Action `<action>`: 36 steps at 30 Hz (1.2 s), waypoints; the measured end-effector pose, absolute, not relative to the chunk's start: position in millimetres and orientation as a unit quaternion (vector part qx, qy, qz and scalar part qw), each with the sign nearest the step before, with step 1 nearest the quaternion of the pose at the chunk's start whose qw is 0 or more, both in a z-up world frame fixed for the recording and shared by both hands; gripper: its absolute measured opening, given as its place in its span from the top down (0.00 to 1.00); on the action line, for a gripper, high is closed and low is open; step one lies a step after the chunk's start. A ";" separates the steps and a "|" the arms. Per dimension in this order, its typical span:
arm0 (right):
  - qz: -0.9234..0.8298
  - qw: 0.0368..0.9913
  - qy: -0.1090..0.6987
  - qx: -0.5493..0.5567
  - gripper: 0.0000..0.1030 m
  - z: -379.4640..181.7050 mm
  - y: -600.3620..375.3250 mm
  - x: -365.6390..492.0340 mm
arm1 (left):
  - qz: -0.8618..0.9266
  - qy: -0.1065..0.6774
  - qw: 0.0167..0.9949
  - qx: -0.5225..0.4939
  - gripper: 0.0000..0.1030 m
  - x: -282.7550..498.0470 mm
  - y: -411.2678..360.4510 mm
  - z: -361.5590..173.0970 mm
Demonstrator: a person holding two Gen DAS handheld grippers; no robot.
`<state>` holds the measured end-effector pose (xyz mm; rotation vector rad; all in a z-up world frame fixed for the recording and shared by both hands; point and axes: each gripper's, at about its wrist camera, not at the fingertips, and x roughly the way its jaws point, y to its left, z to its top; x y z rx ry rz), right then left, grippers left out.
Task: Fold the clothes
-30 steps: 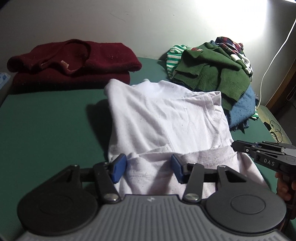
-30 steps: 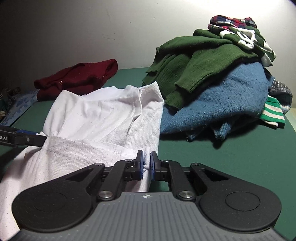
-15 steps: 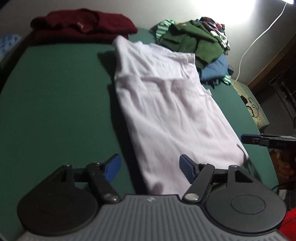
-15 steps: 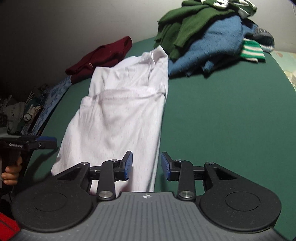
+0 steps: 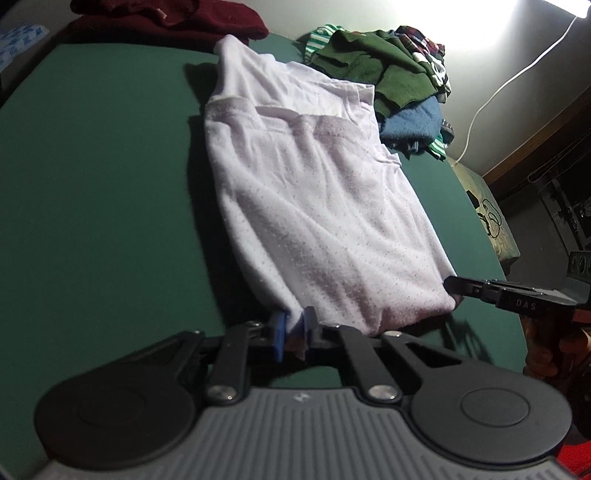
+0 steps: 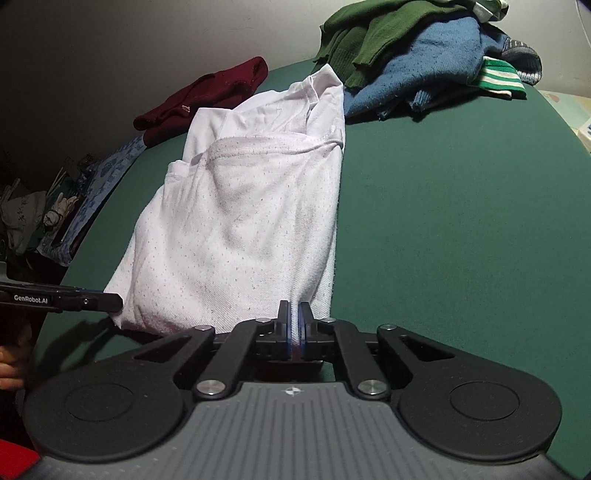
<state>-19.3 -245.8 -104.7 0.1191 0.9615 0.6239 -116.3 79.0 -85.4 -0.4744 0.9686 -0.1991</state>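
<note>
A white shirt (image 5: 314, 206) lies folded lengthwise on the green table (image 5: 92, 184), its collar end toward the far clothes. My left gripper (image 5: 293, 328) is shut on the shirt's near left corner, and a tuck of white cloth shows between the blue pads. In the right wrist view the same shirt (image 6: 240, 229) runs away from me. There my right gripper (image 6: 294, 328) is shut on its near right corner. Each gripper appears in the other's view: the right gripper (image 5: 448, 284) touches the cloth's right corner, and the left gripper (image 6: 118, 301) touches the left corner.
A folded maroon sweater (image 5: 166, 18) sits at the far left of the table. A heap of green, blue and striped clothes (image 6: 424, 55) stands at the far right, close to the shirt's collar end. A white cable (image 5: 498, 85) hangs on the wall beyond. Clutter (image 6: 37, 214) lies off the table's left edge.
Both grippers let go of the folded-over edge, drew back to the shirt's near end with jaws open, and have now closed on its two near corners.
</note>
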 end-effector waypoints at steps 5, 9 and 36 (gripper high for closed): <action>0.316 0.831 0.454 0.065 0.97 -97.6 -249.2 -21.7 | -0.100 0.438 0.863 -0.231 1.00 -124.3 78.7 -72.8; 0.354 0.816 0.452 0.065 0.98 -86.1 -256.9 -26.9 | -0.111 0.432 0.860 -0.247 1.00 -135.6 85.5 -63.9; 0.364 0.797 0.469 0.117 0.96 -102.1 -259.4 -5.9 | -0.121 0.452 0.858 -0.212 1.00 -125.4 68.1 -76.6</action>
